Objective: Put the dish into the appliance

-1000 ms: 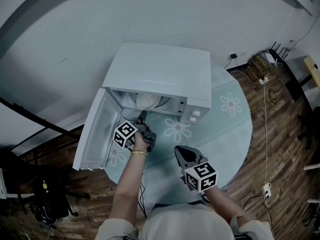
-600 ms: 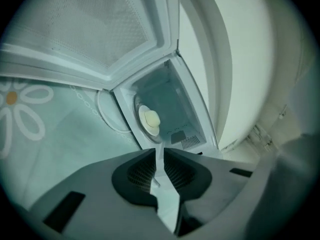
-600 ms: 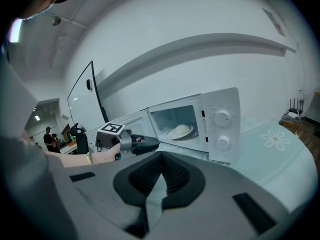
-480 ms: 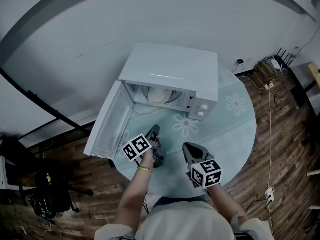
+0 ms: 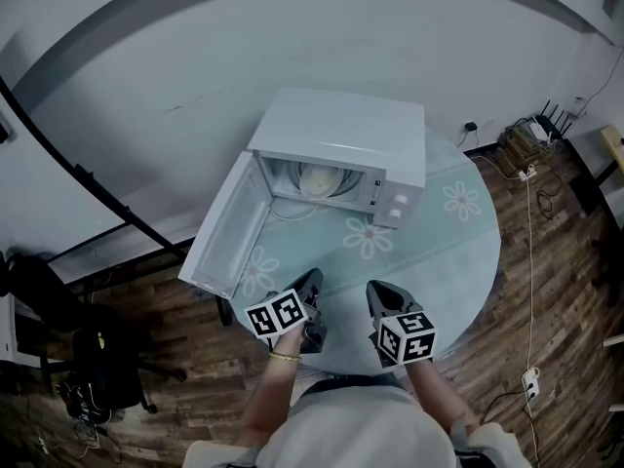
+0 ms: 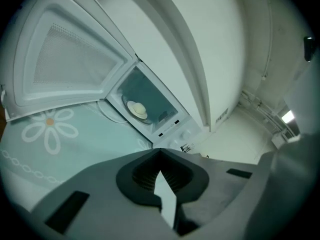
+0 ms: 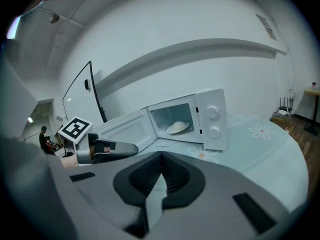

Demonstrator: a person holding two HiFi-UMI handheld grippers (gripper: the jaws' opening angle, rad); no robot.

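Observation:
The white microwave (image 5: 341, 139) stands at the back of the round table with its door (image 5: 226, 232) swung wide open to the left. A pale dish (image 5: 319, 178) rests inside the cavity, and it also shows in the left gripper view as the dish (image 6: 137, 108) and in the right gripper view as the dish (image 7: 177, 127). My left gripper (image 5: 314, 283) is shut and empty near the table's front edge, well clear of the microwave. My right gripper (image 5: 376, 295) is beside it, also shut with nothing between its jaws. The left gripper (image 7: 131, 148) shows in the right gripper view.
The round table (image 5: 458, 252) wears a pale green cloth with flower prints. The open door overhangs the table's left edge. Cables and a power strip (image 5: 531, 373) lie on the wooden floor at right. A dark stand (image 5: 88, 378) sits at lower left.
My left gripper has drawn back from the microwave's opening to the table's front edge, leaving the dish inside, and its jaws have shut. The right gripper stayed near the front edge.

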